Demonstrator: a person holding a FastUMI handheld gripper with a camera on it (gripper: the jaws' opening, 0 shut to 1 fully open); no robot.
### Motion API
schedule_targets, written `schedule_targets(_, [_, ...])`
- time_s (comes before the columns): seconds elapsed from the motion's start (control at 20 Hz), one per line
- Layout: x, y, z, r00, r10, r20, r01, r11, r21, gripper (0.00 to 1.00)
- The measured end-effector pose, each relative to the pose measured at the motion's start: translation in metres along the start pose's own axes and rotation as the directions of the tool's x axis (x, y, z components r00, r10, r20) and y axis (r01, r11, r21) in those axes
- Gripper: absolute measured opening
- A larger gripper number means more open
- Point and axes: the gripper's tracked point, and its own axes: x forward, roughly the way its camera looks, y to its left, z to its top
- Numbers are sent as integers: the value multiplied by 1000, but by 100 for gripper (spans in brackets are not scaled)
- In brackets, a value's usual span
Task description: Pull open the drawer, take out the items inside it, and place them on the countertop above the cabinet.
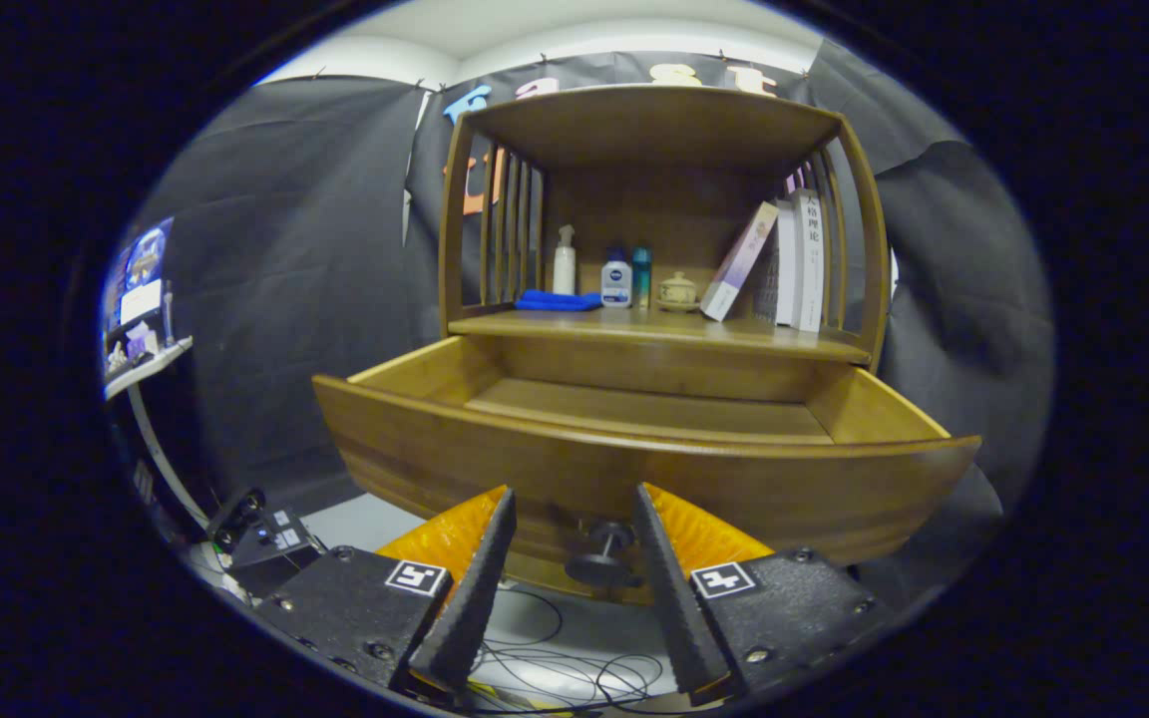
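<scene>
Here the drawer (634, 469) of the wooden cabinet (659, 130) stands pulled well out, its curved front panel bulging toward the camera and its floor showing bare wood as far as can be seen over that front. The gripper (570, 499) sits low in front of it with its fingers spread apart, gripping nothing; the drawer's dark round knob (602, 563) hangs between the two fingers, close to them but touched by neither as far as one can tell. Above the open drawer runs the countertop (654, 327), a shelf enclosed by slatted sides and a wooden top. On it, from the left, lie a folded blue cloth (557, 300), then a white pump bottle (564, 261) standing just behind the cloth, a small white bottle with a blue cap (616, 279), a slim teal bottle (641, 275) right beside it, and a squat cream lidded jar (677, 291). Farther right a book (739, 261) leans tilted against a row of upright white books (800, 261) that stand by the right-hand slats. Below the drawer, on the pale floor beyond the fingers, loose black cables (555, 673) coil about, and a black device with small buttons (260, 529) sits off to the left of the left finger. Farther left, by the booth wall, a lit screen (141, 289) rests on a stand.
</scene>
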Motion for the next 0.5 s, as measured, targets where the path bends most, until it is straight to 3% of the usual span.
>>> schedule_targets(0.2, [4, 5, 37, 999, 36, 6, -36, 999, 14, 89])
schedule_targets(0.25, [7, 2, 45, 999, 33, 1, -33, 999, 7, 97])
schedule_targets(0.5, [39, -10, 75, 998, 30, -52, -32, 999, -32, 98])
